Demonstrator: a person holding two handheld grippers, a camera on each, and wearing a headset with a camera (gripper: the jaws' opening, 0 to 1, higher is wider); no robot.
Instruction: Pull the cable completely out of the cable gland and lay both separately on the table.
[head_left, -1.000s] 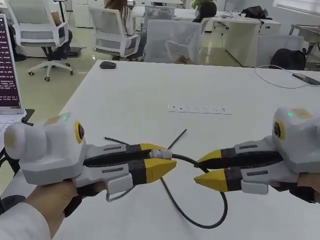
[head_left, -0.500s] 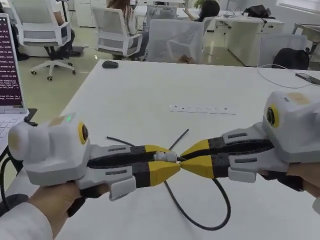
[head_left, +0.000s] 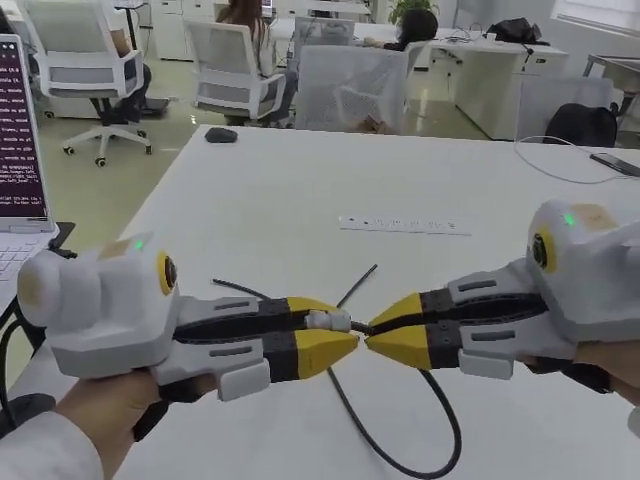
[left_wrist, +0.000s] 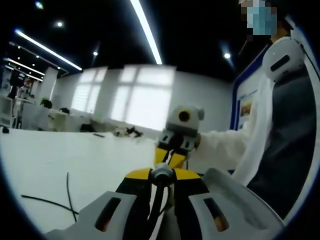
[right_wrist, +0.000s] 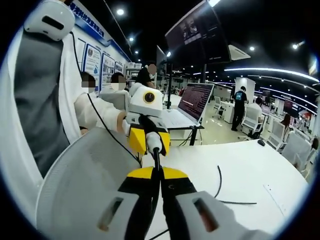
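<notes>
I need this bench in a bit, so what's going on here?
A person is working with two handheld grippers over a white table. The left gripper is shut on a small cable gland, and the right gripper is shut on the black cable right beside it, tip to tip. The cable appears not yet pulled out; its slack loops on the table below.

An open-plan office — white desks (head_left: 500, 75), swivel chairs (head_left: 232, 68), a laptop (head_left: 20, 130), seated people (head_left: 413, 22), strip ceiling lights (left_wrist: 145, 25).
</notes>
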